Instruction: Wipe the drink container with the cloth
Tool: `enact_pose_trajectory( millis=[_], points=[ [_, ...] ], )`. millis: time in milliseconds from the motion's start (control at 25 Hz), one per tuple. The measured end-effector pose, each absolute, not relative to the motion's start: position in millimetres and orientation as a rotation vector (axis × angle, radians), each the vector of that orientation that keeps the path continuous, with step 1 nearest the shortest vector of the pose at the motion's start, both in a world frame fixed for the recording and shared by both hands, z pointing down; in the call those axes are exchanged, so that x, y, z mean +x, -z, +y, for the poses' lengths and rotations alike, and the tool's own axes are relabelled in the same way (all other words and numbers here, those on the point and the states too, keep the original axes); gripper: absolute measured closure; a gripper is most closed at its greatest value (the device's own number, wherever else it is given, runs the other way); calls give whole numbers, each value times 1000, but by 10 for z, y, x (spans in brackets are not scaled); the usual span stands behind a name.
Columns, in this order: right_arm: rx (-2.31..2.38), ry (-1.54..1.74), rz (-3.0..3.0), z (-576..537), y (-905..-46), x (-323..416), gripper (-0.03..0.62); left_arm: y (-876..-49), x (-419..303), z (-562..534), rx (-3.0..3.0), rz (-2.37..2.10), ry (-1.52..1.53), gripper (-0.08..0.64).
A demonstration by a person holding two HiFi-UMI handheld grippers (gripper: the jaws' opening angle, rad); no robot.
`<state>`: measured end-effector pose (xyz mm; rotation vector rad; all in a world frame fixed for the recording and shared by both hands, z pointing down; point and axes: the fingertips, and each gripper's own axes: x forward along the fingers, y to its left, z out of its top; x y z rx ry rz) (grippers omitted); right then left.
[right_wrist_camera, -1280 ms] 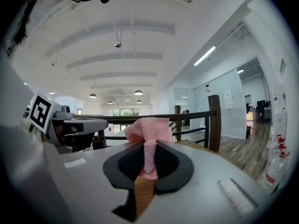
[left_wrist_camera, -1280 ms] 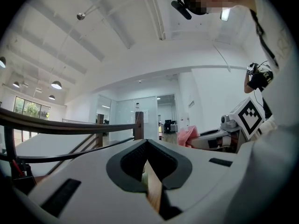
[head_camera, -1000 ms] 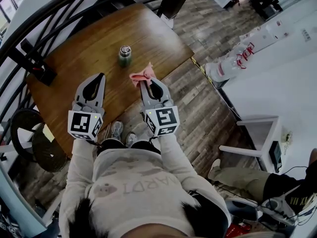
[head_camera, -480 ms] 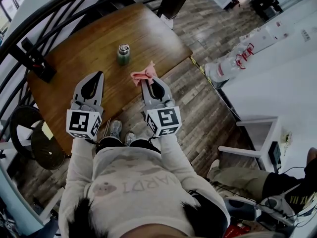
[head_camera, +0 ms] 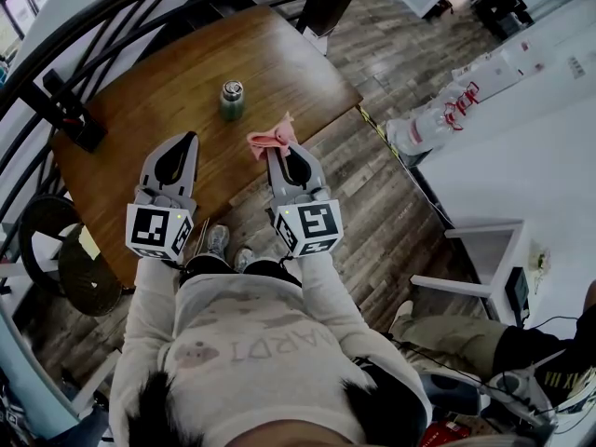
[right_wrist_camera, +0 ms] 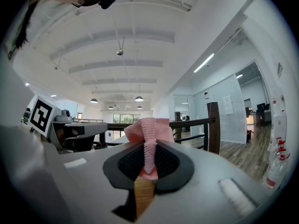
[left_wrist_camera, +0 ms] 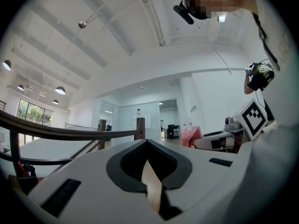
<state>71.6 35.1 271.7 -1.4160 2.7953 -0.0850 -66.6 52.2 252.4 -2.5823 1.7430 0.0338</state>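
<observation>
A small green drink can (head_camera: 232, 100) with a silver top stands upright on the round wooden table (head_camera: 158, 91). My right gripper (head_camera: 276, 150) is shut on a pink cloth (head_camera: 269, 139), which bunches out past its tips just right of and nearer than the can. In the right gripper view the pink cloth (right_wrist_camera: 148, 139) is pinched between the jaws of the right gripper (right_wrist_camera: 148, 158). My left gripper (head_camera: 183, 143) hovers over the table's near side, left of the can, jaws shut on nothing. The left gripper view looks upward; the left gripper (left_wrist_camera: 146, 149) is closed and the pink cloth (left_wrist_camera: 191, 136) shows at the right.
A dark curved railing (head_camera: 102, 26) runs behind the table. A black stand (head_camera: 65, 110) sits on the table's left edge. A dark chair (head_camera: 65, 268) is at lower left. Plastic water bottles (head_camera: 433, 115) lie by a white counter (head_camera: 521, 128) to the right.
Both grippers have barely shifted; the right one with the cloth has eased slightly up and right. The can has not moved.
</observation>
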Motion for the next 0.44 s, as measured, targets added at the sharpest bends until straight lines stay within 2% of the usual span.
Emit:
enact_pose_trajectory(
  millis=[440],
  points=[
    [-1397, 75, 2790, 411, -2695, 783, 554, -2513, -558, 574, -2581, 1735, -29, 554]
  ],
)
